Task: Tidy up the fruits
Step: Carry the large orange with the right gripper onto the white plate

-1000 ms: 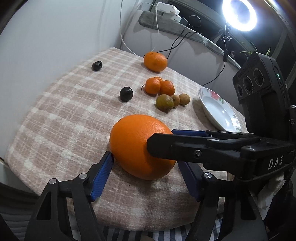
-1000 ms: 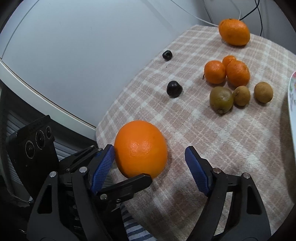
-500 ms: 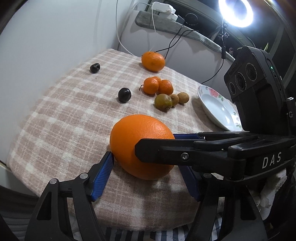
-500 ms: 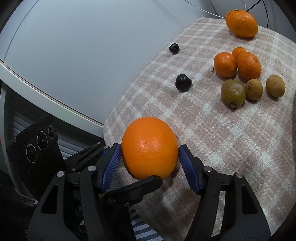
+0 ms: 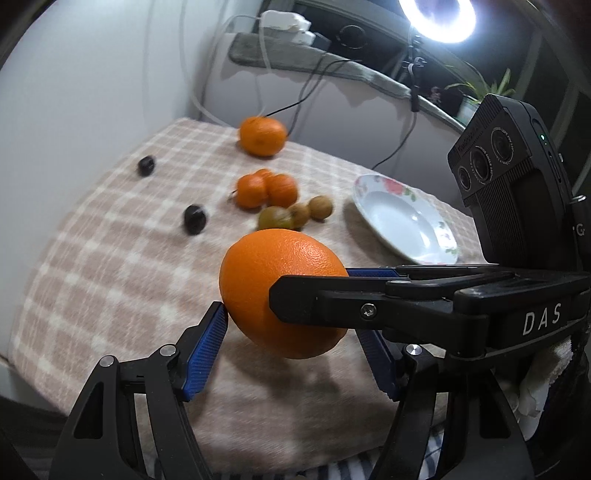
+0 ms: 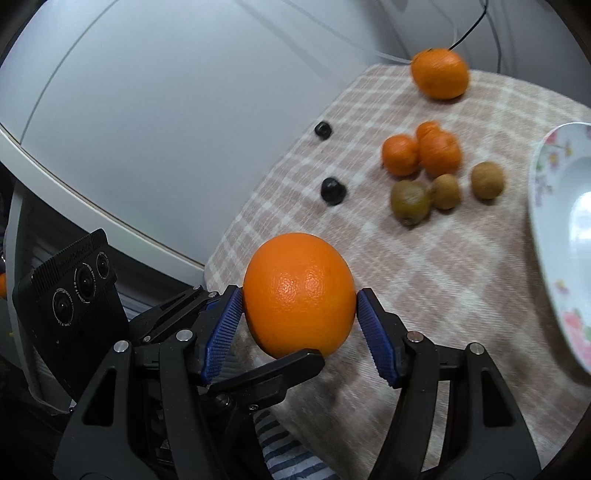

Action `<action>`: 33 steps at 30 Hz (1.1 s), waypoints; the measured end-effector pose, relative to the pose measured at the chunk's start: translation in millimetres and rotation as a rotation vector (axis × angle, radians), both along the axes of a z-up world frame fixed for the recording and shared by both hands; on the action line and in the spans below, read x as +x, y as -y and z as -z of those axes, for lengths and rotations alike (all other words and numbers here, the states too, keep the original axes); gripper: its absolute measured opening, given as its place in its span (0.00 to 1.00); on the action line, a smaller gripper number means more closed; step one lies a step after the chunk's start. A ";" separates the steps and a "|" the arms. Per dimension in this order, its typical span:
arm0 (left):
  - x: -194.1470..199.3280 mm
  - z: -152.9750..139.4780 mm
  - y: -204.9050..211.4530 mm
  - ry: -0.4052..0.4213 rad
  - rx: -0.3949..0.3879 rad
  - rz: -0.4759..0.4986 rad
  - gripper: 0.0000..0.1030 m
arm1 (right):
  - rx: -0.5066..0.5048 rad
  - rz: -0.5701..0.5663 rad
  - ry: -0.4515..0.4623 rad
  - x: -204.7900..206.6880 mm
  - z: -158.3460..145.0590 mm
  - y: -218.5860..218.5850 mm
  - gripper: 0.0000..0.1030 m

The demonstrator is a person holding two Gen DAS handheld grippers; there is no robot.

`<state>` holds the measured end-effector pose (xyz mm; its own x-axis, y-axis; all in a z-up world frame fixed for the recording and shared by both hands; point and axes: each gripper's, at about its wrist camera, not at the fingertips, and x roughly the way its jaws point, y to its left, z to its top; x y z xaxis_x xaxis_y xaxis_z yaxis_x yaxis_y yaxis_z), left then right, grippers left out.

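Observation:
A large orange (image 5: 269,273) hangs just above the checked cloth (image 5: 110,266), with its shadow under it. My left gripper (image 5: 291,328) has it between its blue pads (image 5: 207,347), and the left pad's tip touches the peel. My right gripper (image 5: 314,286) reaches in from the right across the orange. In the right wrist view both blue pads of the right gripper (image 6: 299,306) press on the sides of the orange (image 6: 299,284). A finger (image 6: 273,373) of the left gripper lies under it. A white flowered plate (image 5: 399,218) stands empty at the right.
On the cloth lie another orange (image 5: 262,136), a clump of mandarins (image 5: 266,190), small brown-green fruits (image 5: 295,216) and two dark fruits (image 5: 195,218). Cables hang behind the table and a ring light (image 5: 437,14) glares at the top right. The table's edge (image 6: 221,254) is close on the left.
The right gripper's jaws closed from wide open onto the large orange. The orange then rose off the cloth, with both grippers around it.

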<state>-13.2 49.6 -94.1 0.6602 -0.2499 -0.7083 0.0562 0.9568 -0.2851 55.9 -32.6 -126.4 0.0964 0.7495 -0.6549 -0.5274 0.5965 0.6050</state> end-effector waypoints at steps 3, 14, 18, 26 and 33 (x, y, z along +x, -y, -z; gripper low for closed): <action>6.4 -5.5 12.4 0.020 0.009 0.034 0.69 | 0.008 0.037 0.016 1.5 -8.0 18.3 0.65; 36.4 -19.3 64.7 0.070 0.024 0.163 0.69 | 0.016 0.171 0.060 8.8 -25.8 86.1 0.65; 49.6 -22.1 86.0 0.077 0.026 0.210 0.69 | 0.015 0.222 0.070 9.9 -26.2 107.8 0.65; 74.3 -19.5 120.8 0.067 0.029 0.289 0.69 | 0.010 0.306 0.060 20.0 -20.3 150.6 0.65; 85.6 -10.3 136.7 0.042 0.036 0.311 0.69 | 0.001 0.334 0.034 28.8 -9.4 166.0 0.65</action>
<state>72.3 -87.0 -83.8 0.5851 -0.4196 -0.6939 0.3588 0.9014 -0.2426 84.7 -198.6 -117.0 0.3584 0.6733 -0.6467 -0.3231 0.7394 0.5907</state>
